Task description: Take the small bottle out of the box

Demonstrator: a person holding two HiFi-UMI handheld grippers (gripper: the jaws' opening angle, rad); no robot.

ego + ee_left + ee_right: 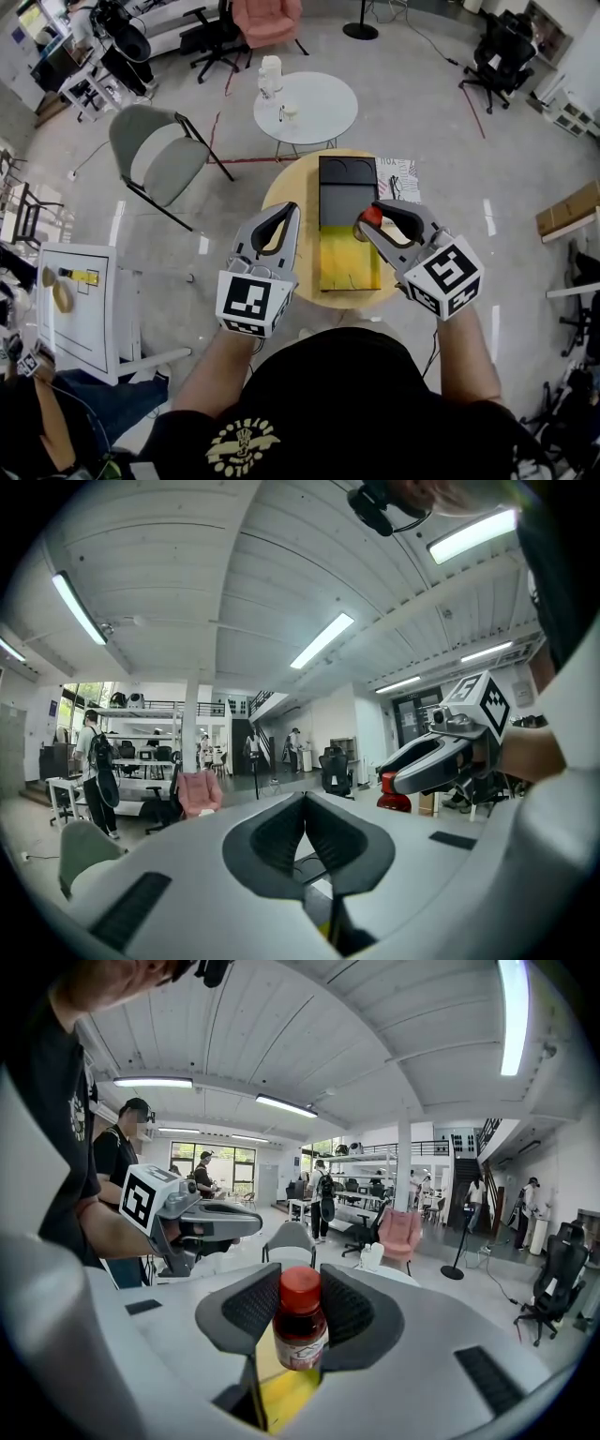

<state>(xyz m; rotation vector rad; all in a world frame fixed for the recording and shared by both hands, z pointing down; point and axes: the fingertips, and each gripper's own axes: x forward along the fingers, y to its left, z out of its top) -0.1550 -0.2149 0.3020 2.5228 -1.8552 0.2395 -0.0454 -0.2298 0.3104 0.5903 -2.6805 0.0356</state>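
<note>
My right gripper [300, 1312] is shut on the small red-capped bottle [300, 1321], which stands upright between the pads, held up in the air. In the head view the bottle [371, 217] shows at the tip of the right gripper [368, 225], above the right side of the box [349, 253]. The box is long, with a yellow inside and a black lid part at its far end, and lies on a round wooden table [284, 192]. My left gripper [289, 217] hovers at the box's left edge, shut and empty. In the left gripper view its pads [281, 834] meet, and the bottle [394, 792] shows at right.
A white round table [306, 106] with a cup and a jug stands beyond the wooden one. A grey folding chair [155, 155] is at far left, a white cabinet [89, 309] at near left. Office chairs and several people stand further back in the room.
</note>
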